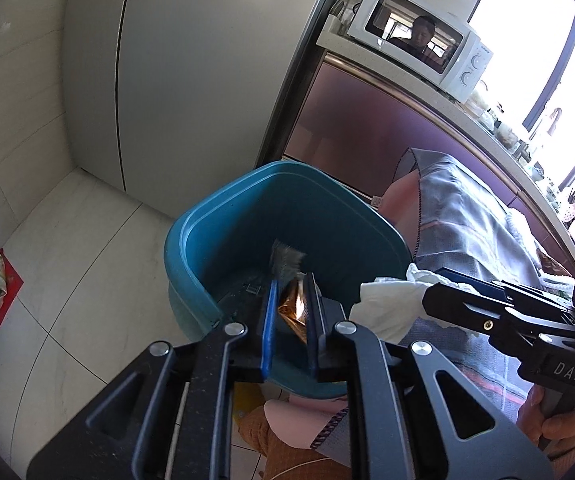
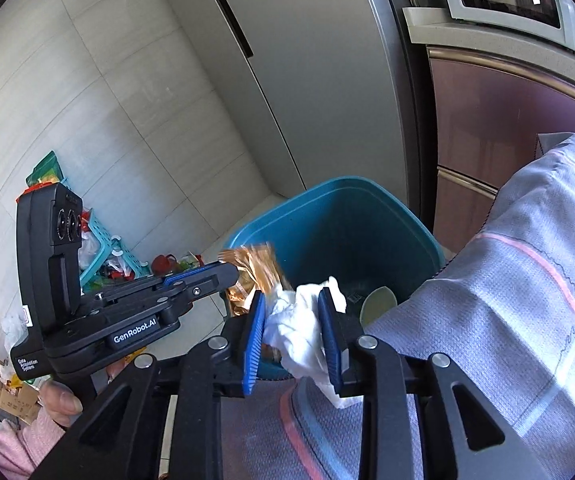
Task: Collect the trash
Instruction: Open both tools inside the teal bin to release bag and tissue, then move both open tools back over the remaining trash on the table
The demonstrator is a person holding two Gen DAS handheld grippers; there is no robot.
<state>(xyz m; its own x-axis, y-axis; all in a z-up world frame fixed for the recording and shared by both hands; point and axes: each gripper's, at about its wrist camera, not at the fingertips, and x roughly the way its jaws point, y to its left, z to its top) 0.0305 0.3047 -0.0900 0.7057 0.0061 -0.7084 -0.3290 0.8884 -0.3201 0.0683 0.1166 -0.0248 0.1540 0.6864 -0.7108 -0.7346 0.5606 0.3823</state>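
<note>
Over pale floor tiles (image 1: pixel 87 280) (fridge (image 1: pixel 191 80) behind), left tongs (image 1: pixel 291 304) clamping wrapper (image 1: pixel 293 312), right tongs (image 2: pixel 293 320) tissue (image 2: pixel 295 328).

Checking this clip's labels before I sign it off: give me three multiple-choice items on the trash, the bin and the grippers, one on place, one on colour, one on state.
1. Where does the microwave stand?
A. On the floor
B. On the counter
C. Inside the bin

2. What colour is the bin?
A. Teal blue
B. Red
C. Yellow

3. What does the left gripper hold?
A. Nothing
B. A white tissue
C. A gold foil wrapper

Key: 1 B, it sits on the worktop above the cabinets. 2 A, its rim and walls are teal. 3 C, the gold foil wrapper sits pinched between its pads, while the white tissue is in the right gripper.
</note>
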